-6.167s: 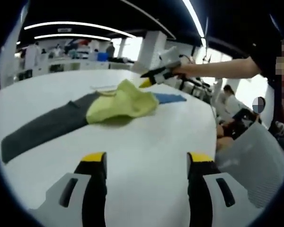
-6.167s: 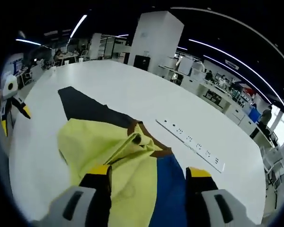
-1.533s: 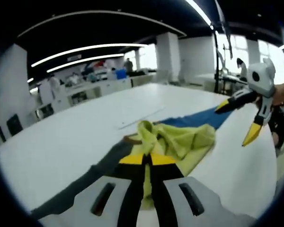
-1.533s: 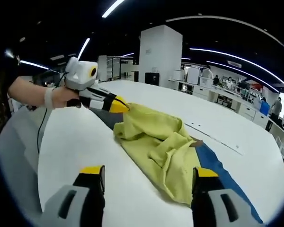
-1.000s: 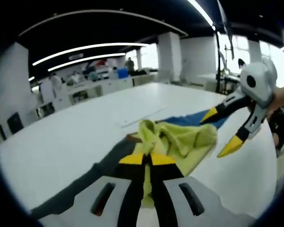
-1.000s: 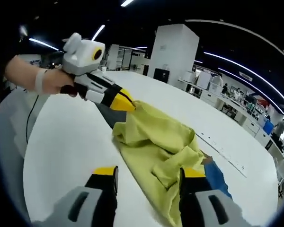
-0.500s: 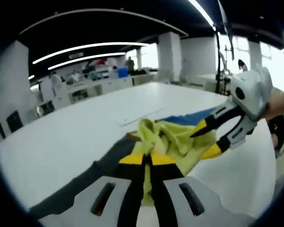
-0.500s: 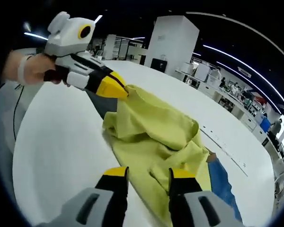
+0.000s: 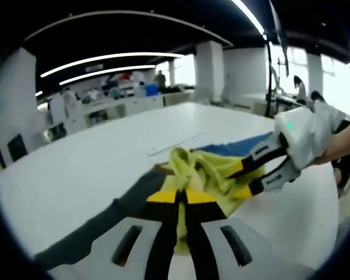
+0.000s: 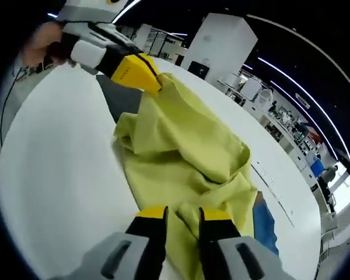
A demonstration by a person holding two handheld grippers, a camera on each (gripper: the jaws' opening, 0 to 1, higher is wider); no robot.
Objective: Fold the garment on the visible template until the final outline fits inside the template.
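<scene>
Left hand-held gripper clamped on garment; right hand-held gripper nearly together, straddling its edge.

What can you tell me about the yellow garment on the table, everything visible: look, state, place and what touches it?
The yellow garment is soft, pale yellow-green cloth, crumpled and bunched in loose folds, not flat. It lies on the white table, over a long template with a dark grey part and a blue part. The left gripper pinches one edge; the right gripper has its nearly closed jaws around another edge.
</scene>
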